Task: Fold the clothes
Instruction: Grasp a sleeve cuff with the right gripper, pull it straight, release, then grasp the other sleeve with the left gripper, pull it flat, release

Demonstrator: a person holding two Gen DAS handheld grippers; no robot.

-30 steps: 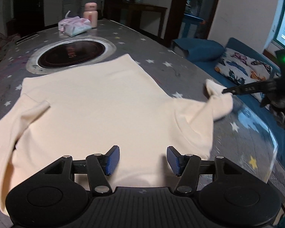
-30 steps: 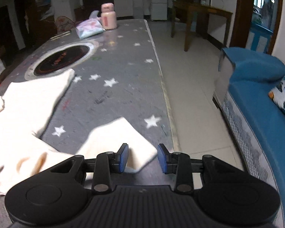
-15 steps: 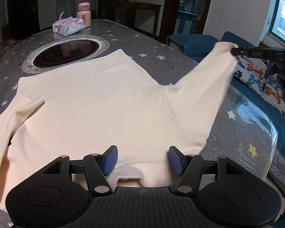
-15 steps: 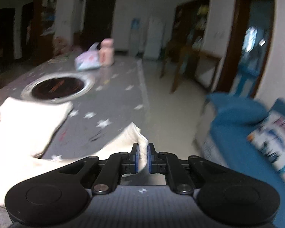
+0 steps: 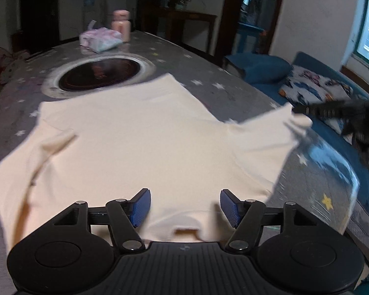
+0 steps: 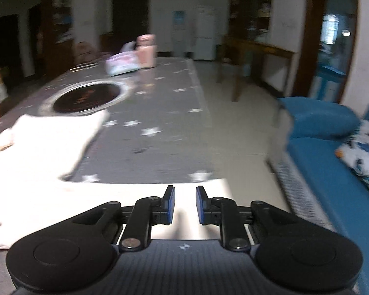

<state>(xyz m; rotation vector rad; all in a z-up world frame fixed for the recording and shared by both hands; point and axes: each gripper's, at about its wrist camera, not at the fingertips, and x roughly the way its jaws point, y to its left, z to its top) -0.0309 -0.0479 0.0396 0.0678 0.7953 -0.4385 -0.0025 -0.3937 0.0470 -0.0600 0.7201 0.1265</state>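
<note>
Spreading the right sleeve (image 5: 265, 135) is the step in hand, by my read. The cream sweatshirt (image 5: 140, 137) lies flat on the star-print table (image 5: 233, 93), collar toward you, hem near the round inset burner (image 5: 98, 73).

Your right gripper (image 6: 185, 204) has its pads parted by a narrow gap. The cuff lies under and between them, but motion blur leaves it unclear whether they clamp it. In the left wrist view, the tool sits right at the cuff tip near the table edge. Your left gripper (image 5: 185, 207) is spread wide and holds nothing, hovering over the collar.

To do it well:
- Lay the sleeve straight out and flat before folding in.
- Keep the cuff on the table; it's close to the edge and could slide off.
- Use the left tool to pin the collar or shoulder so the body doesn't drag.
- Re-grip at the cuff edge, through both layers, then carry it across the chest.

Count: one sweatshirt, two sleeves (left sleeve (image 5: 19, 162) lies along the body), two grippers, one burner, one tissue pack (image 5: 100, 39), one pink bottle (image 5: 121, 24).
</note>
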